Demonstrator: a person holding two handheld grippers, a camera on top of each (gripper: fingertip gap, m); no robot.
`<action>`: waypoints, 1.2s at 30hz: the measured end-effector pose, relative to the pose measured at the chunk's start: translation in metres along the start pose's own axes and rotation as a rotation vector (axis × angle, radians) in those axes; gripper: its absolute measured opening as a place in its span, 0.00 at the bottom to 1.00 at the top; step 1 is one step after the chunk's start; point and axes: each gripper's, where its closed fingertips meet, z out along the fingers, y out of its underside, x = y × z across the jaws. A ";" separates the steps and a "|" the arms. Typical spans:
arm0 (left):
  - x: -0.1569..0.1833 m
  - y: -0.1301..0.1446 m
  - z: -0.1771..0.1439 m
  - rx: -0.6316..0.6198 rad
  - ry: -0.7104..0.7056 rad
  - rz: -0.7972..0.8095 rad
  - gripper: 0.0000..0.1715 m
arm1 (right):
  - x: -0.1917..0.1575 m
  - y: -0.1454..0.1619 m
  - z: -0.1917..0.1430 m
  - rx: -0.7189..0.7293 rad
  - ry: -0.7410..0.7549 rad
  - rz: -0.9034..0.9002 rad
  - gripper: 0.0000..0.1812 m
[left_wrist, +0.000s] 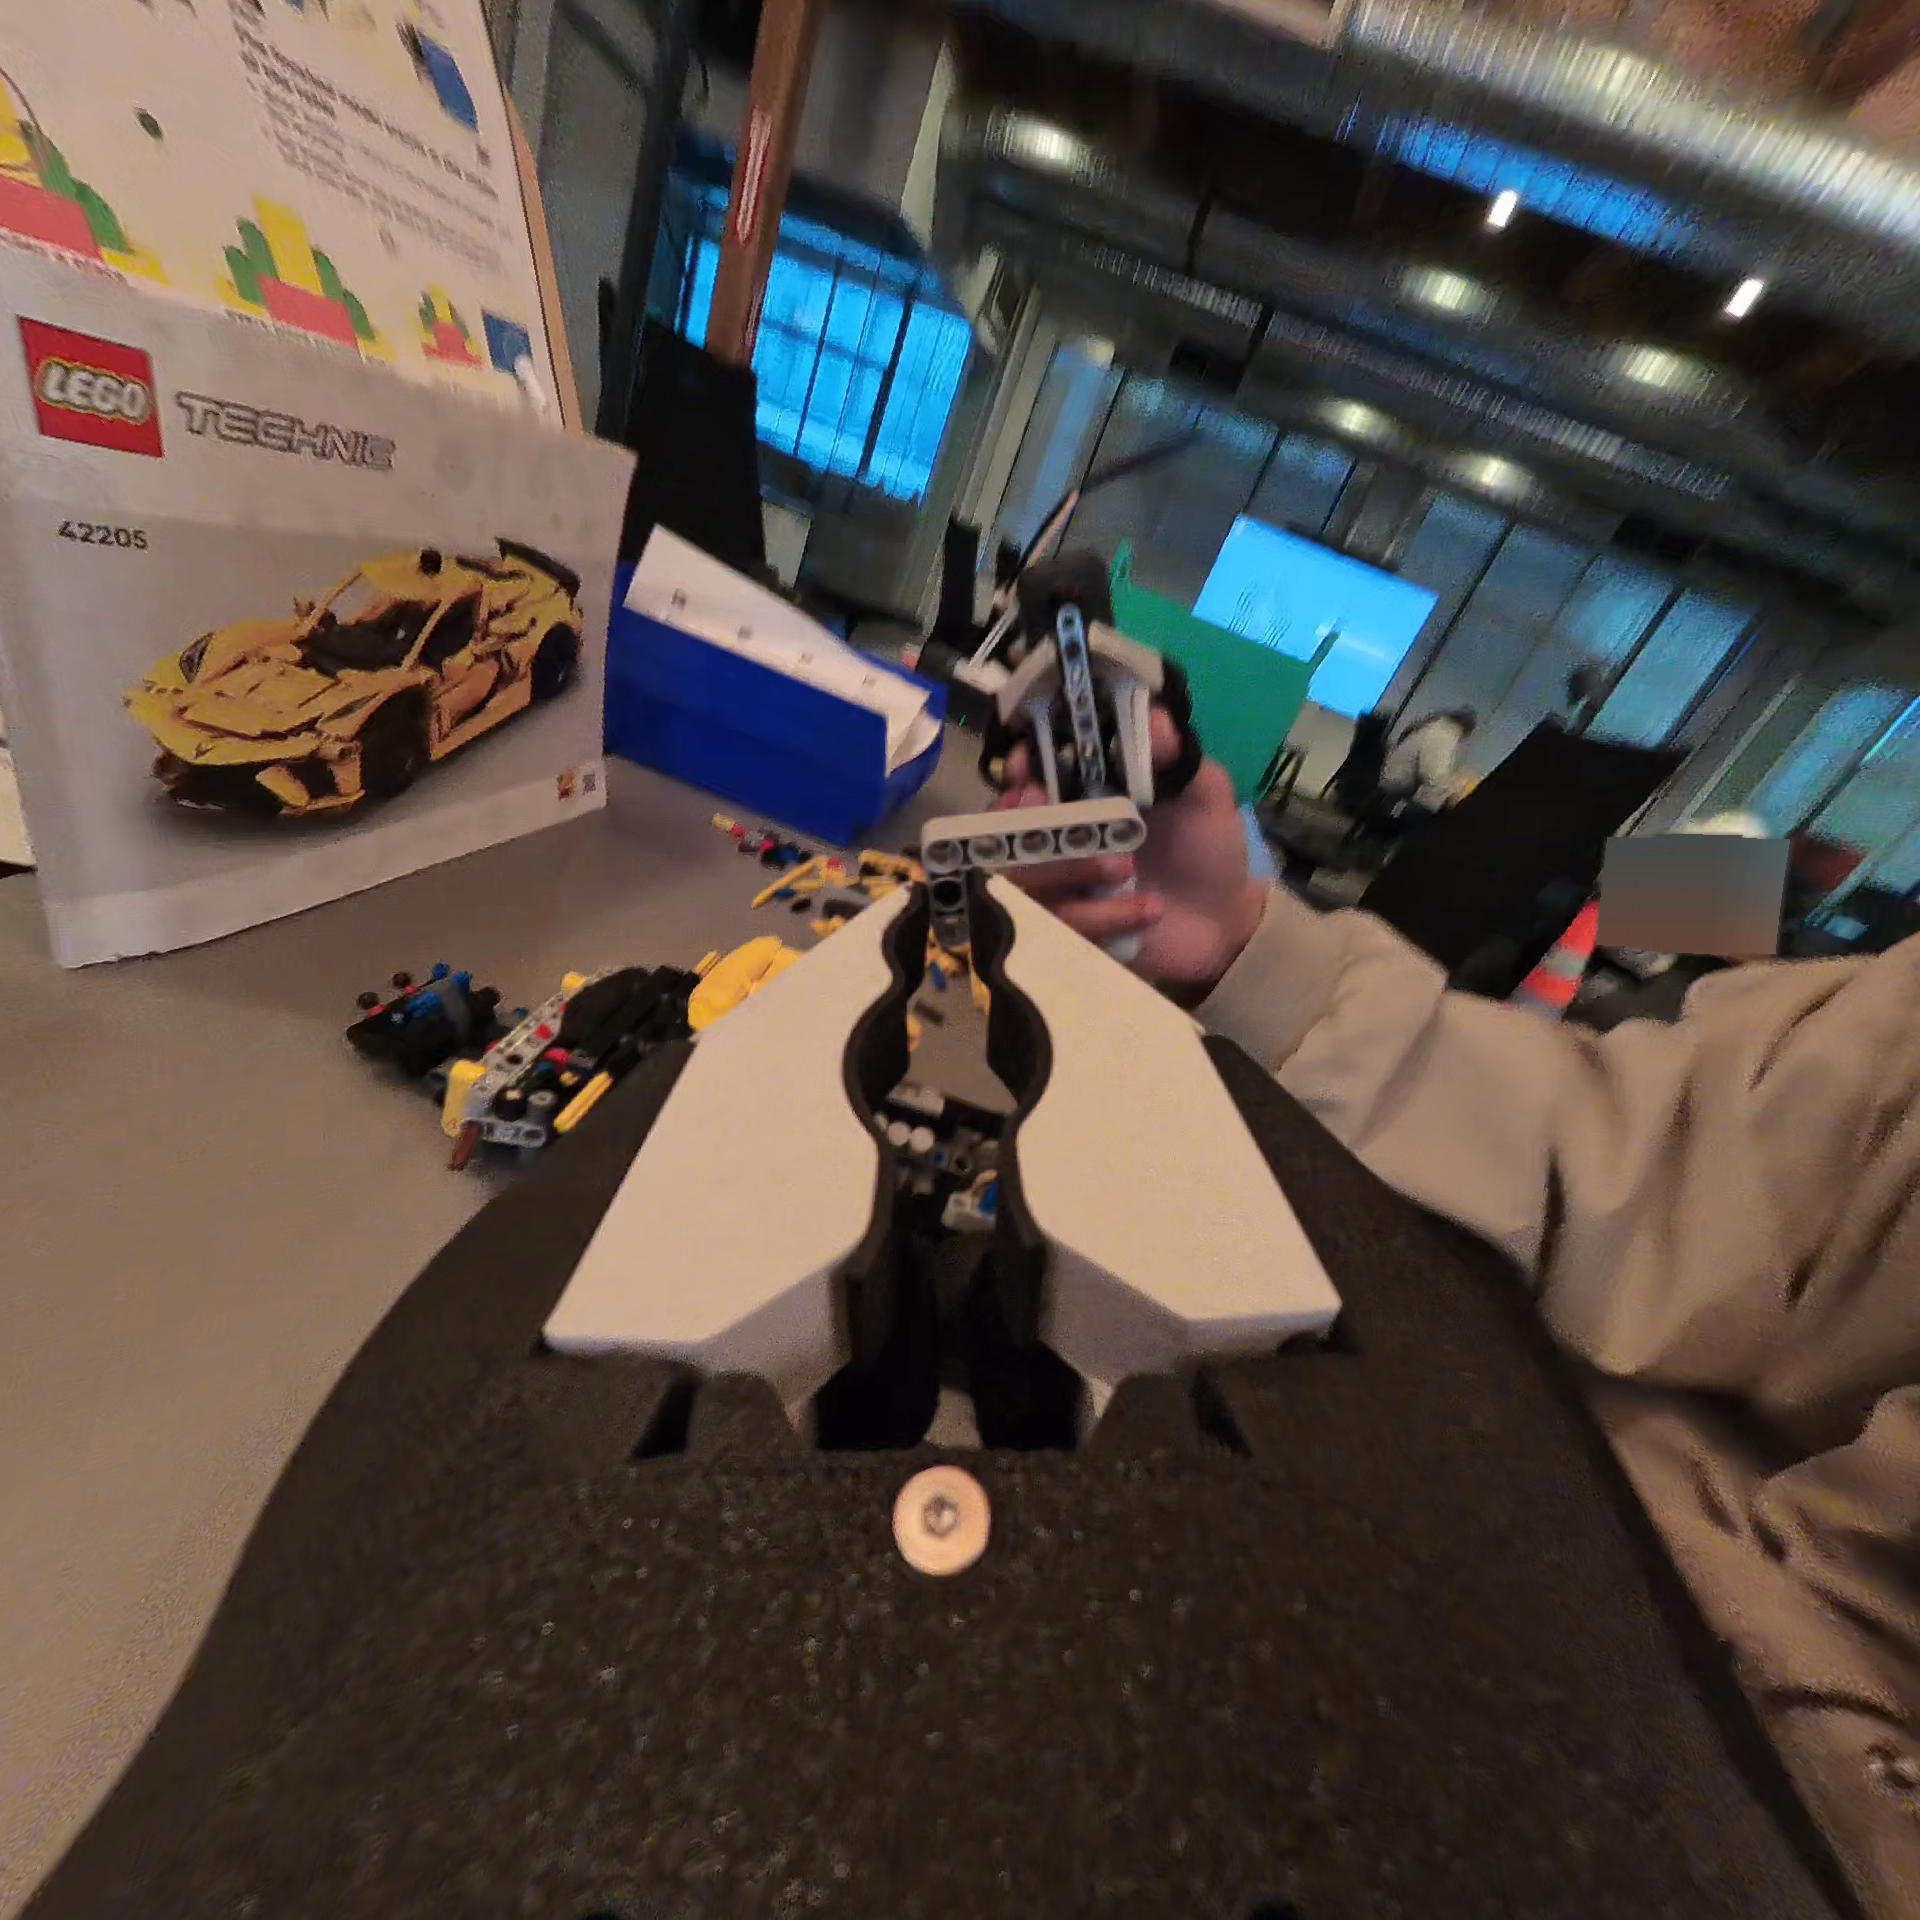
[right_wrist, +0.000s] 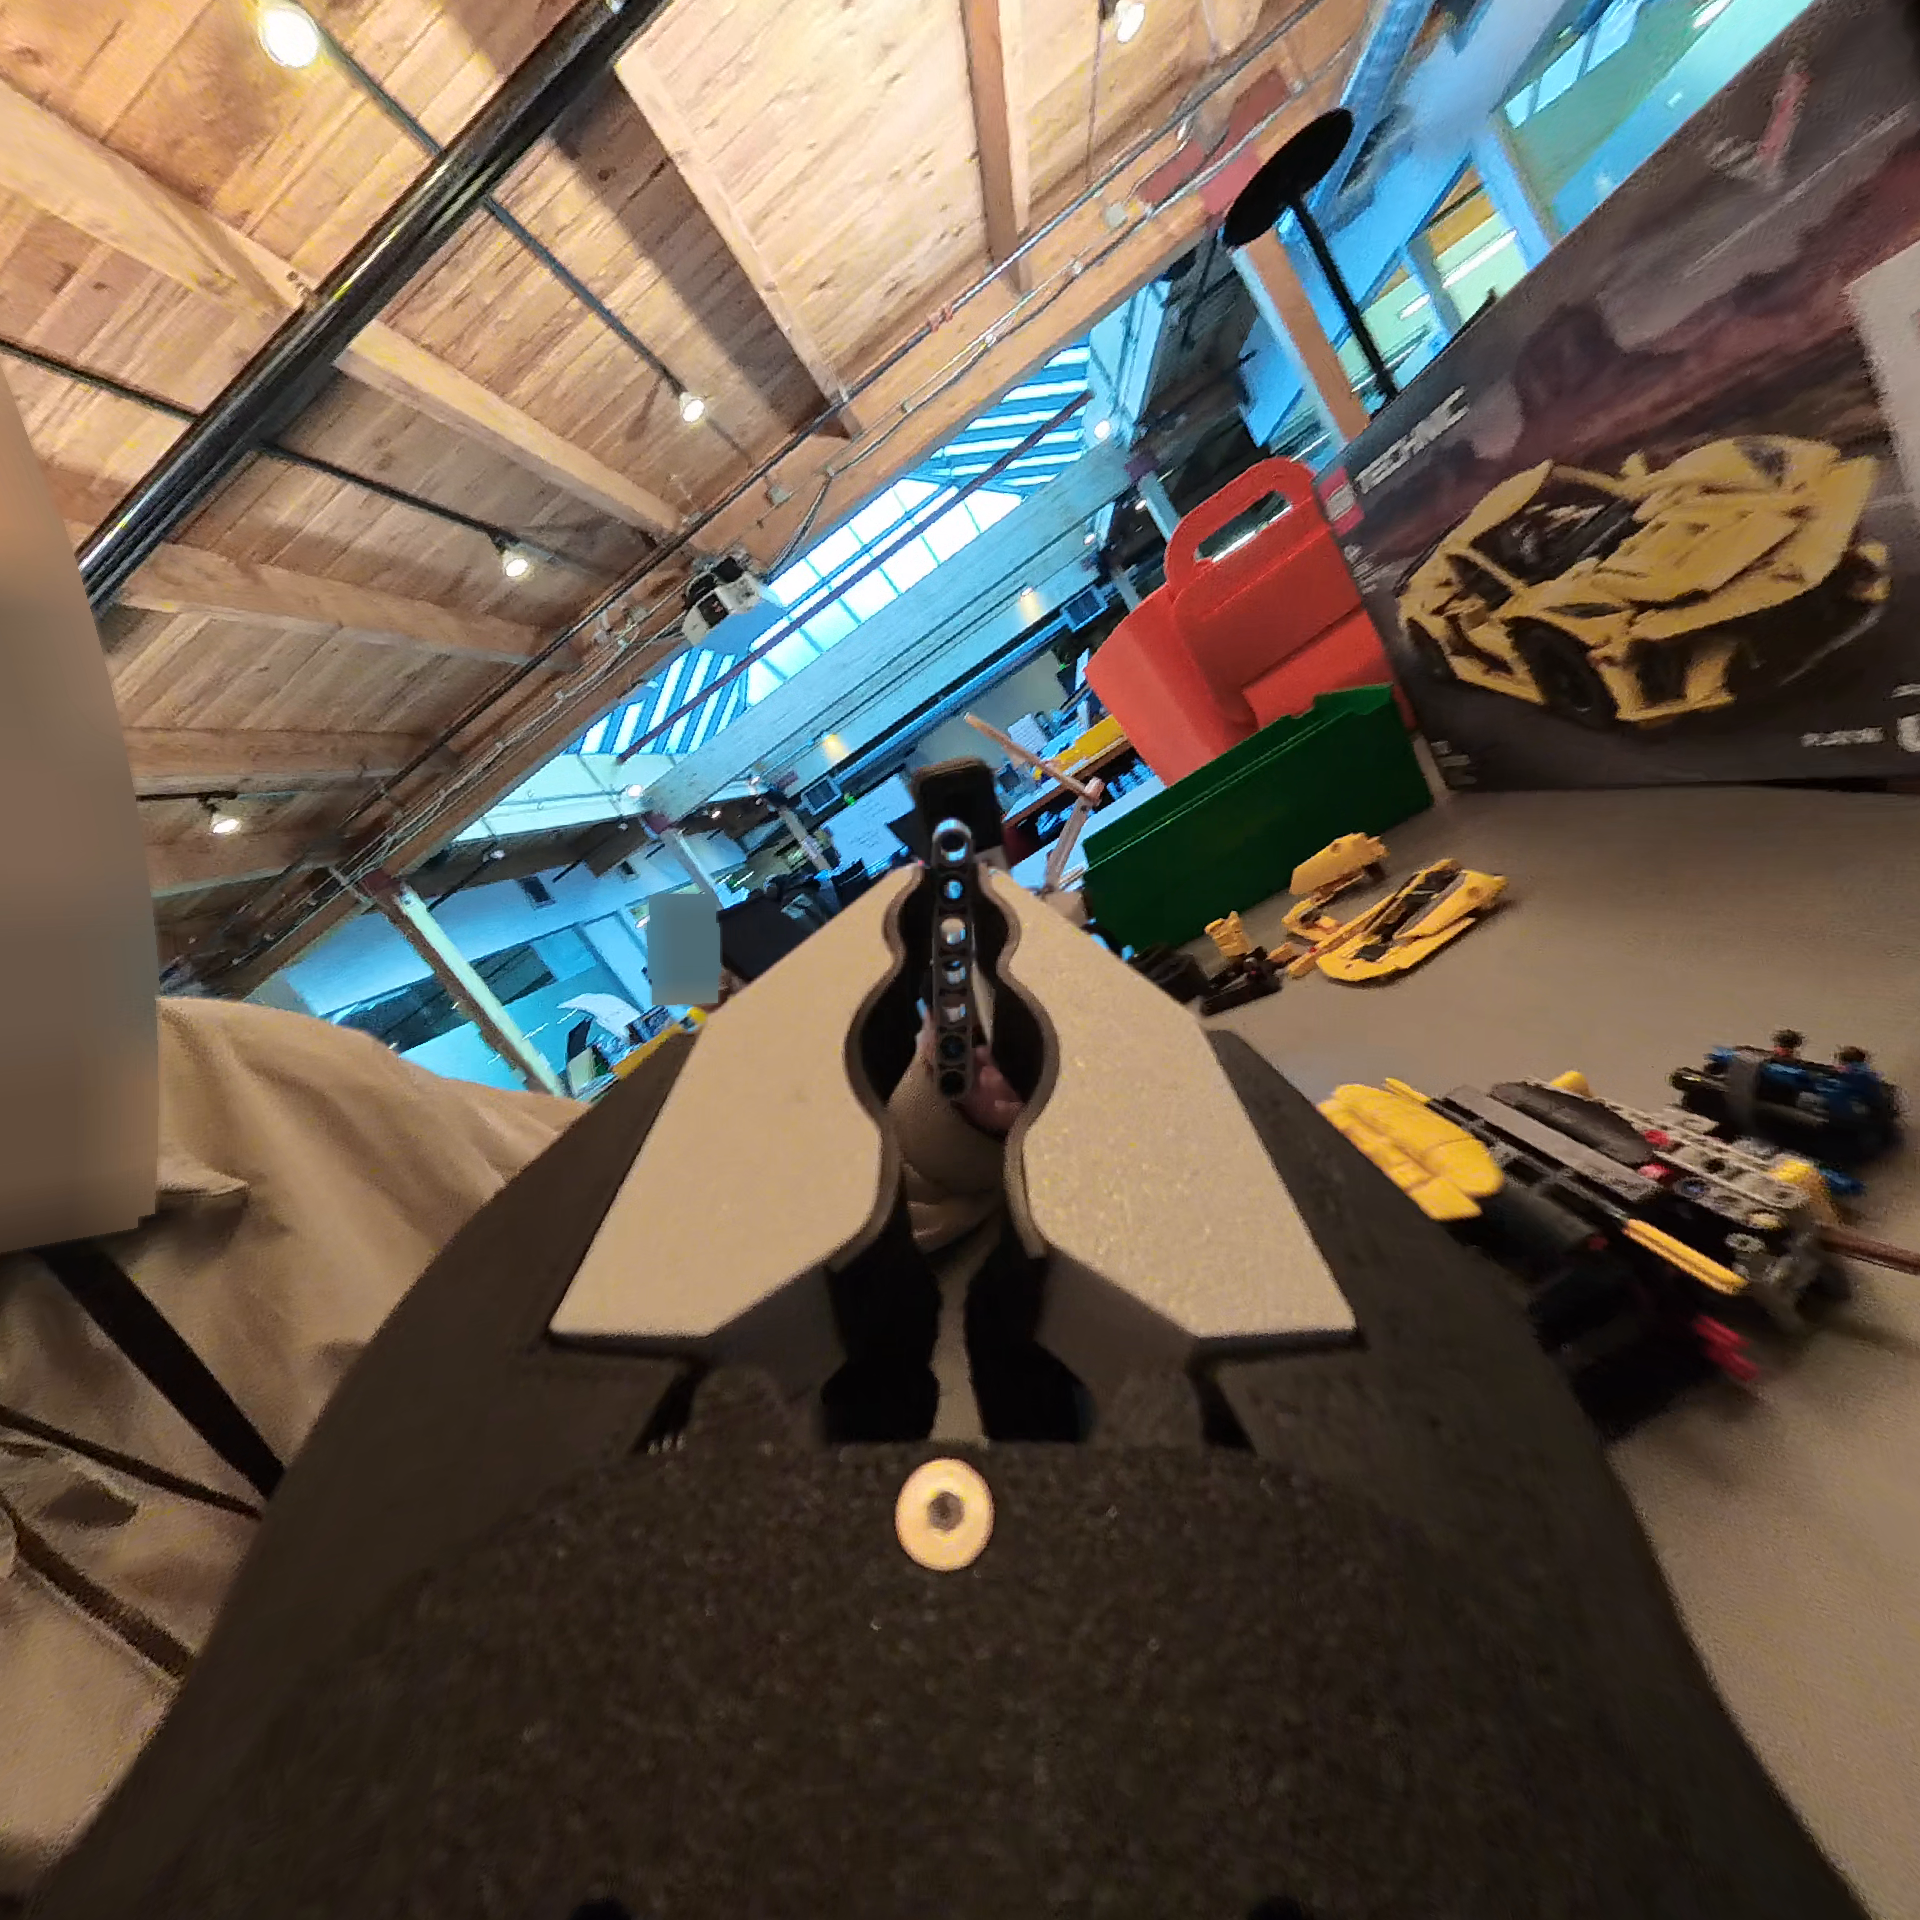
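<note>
Pinching a light grey T-shaped toy beam with round pin holes (left_wrist: 1023, 844) by its short stem, my left gripper (left_wrist: 951, 904) has its pale fingers nearly closed at the tips, the crossbar standing just clear above them. My right gripper (right_wrist: 951, 883) is likewise drawn almost together on a long thin dark grey perforated beam (right_wrist: 951, 961), which runs lengthwise between the fingers and pokes out past the tips. In the left wrist view that same gripper appears farther off, held in a person's hand (left_wrist: 1164, 883), its beam just above the T-piece; I cannot tell whether the two parts touch.

Both holds look slim to me. The T-piece is gripped on a narrow stem, so a sideways push could twist it out; the long beam could pivot or slide along the fingers if pressed endwise.

On the grey table (left_wrist: 208, 1195) lie a partly built black-and-grey chassis (left_wrist: 540, 1049) and loose yellow body panels (right_wrist: 1382, 920). An open blue plastic bin (left_wrist: 758, 727) holds white paper bags. A long green bin (right_wrist: 1257, 821) sits beyond; its contents are hidden. A red handled case (right_wrist: 1236, 623) stands behind it, closed.
</note>
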 end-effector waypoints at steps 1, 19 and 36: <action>0.001 -0.002 -0.003 0.016 0.012 -0.012 0.04 | -0.003 0.004 0.005 -0.012 -0.019 0.003 0.03; 0.016 0.013 0.012 -0.009 0.069 -0.041 0.04 | 0.001 0.021 0.012 -0.107 0.009 0.051 0.03; -0.048 0.082 -0.014 -0.528 -0.328 0.217 0.04 | -0.010 0.173 0.037 -0.872 -0.006 -0.043 0.03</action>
